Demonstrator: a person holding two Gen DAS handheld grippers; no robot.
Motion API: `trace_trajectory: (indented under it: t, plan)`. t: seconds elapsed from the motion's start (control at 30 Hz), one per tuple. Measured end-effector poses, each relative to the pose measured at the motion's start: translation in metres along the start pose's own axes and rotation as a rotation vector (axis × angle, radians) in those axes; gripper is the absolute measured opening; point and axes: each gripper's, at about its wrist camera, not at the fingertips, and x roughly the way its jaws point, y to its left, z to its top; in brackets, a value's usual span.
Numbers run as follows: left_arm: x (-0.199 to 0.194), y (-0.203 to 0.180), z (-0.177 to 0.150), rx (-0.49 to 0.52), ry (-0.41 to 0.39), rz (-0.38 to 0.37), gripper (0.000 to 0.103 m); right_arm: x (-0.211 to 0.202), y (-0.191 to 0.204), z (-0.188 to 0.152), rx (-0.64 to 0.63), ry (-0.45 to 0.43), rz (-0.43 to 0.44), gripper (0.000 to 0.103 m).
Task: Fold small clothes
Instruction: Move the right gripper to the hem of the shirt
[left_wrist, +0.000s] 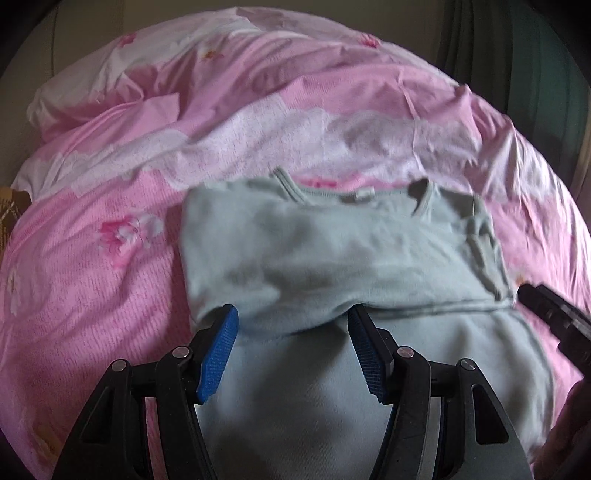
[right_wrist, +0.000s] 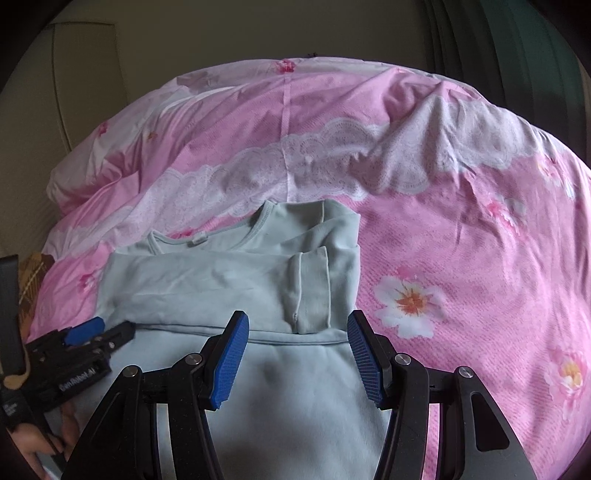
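Note:
A small pale green long-sleeved shirt (left_wrist: 332, 251) lies on the pink bed cover, collar at the far end, its sleeves folded across the chest. It also shows in the right wrist view (right_wrist: 221, 280), where a sleeve cuff (right_wrist: 310, 288) lies on top. My left gripper (left_wrist: 293, 317) is open, its blue pads either side of the shirt's folded edge, holding nothing. My right gripper (right_wrist: 297, 321) is open just over the lower body of the shirt near the cuff. The left gripper also shows at the left of the right wrist view (right_wrist: 99, 332).
A pink floral duvet (right_wrist: 461, 240) with a white lace band covers the bed and is rumpled at the far side. A pillow (left_wrist: 92, 85) lies at the back left. A cream wall and a green curtain (right_wrist: 517, 44) stand behind the bed.

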Motion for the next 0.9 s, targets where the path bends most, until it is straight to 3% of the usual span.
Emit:
trace_trajectory:
  t: [0.17, 0.43, 0.9]
  plan:
    - [-0.003, 0.003, 0.012, -0.023, -0.030, 0.008, 0.061, 0.003, -0.001, -0.001, 0.001, 0.002, -0.006, 0.055]
    - [0.009, -0.005, -0.004, 0.002, 0.031, 0.039, 0.061, 0.017, -0.009, 0.004, 0.032, 0.009, -0.021, 0.055]
    - [-0.001, 0.029, 0.000, -0.129, -0.031, 0.114, 0.061, 0.038, -0.020, 0.011, 0.030, 0.038, -0.053, 0.055]
